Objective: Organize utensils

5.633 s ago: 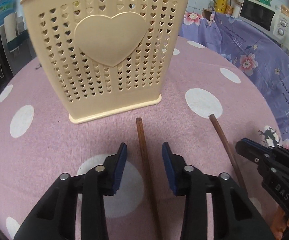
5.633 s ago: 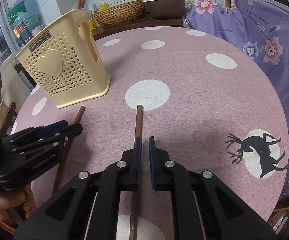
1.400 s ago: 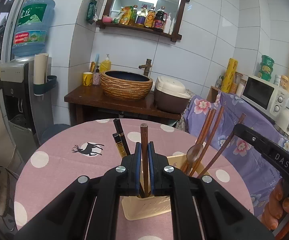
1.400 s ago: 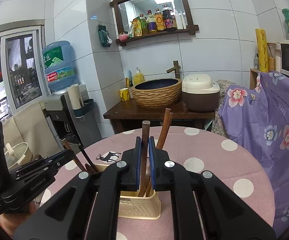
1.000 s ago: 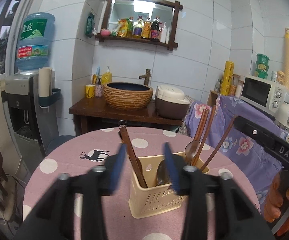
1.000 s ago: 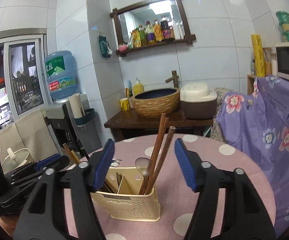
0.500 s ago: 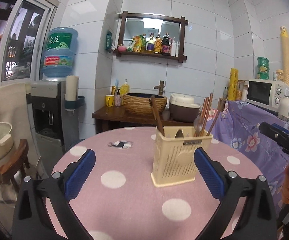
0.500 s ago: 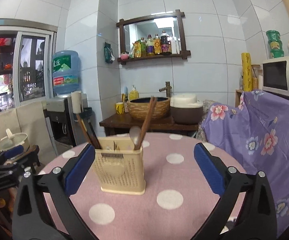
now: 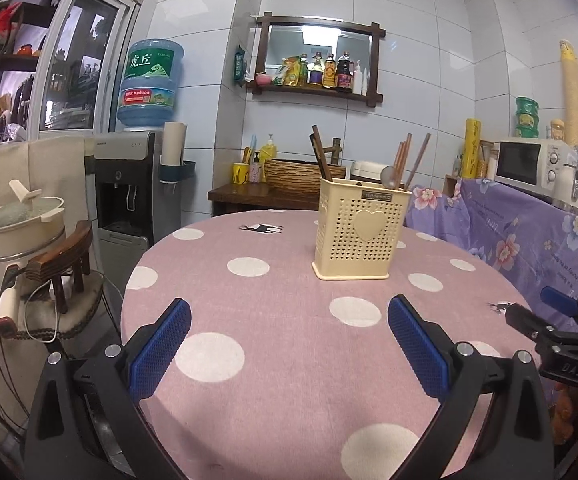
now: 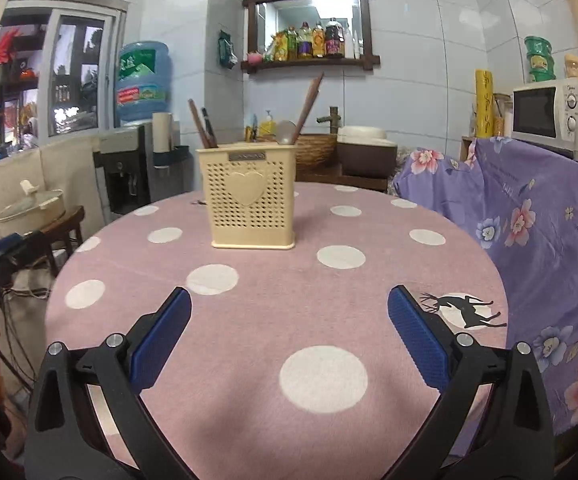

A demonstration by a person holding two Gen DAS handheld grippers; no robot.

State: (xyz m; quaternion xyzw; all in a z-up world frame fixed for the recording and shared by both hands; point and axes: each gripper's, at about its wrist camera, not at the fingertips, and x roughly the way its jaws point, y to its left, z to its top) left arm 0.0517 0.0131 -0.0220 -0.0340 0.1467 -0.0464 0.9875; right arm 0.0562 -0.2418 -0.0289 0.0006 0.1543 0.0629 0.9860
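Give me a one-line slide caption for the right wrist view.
Open right gripper above the polka-dot table, facing the cream utensil holder stocked with chopsticks and a spoon.

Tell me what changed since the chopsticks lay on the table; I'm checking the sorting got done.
Both chopsticks went from the table into the cream utensil holder. The left gripper and right gripper let go, opened wide and backed away. The holder stayed put on the polka-dot tablecloth.
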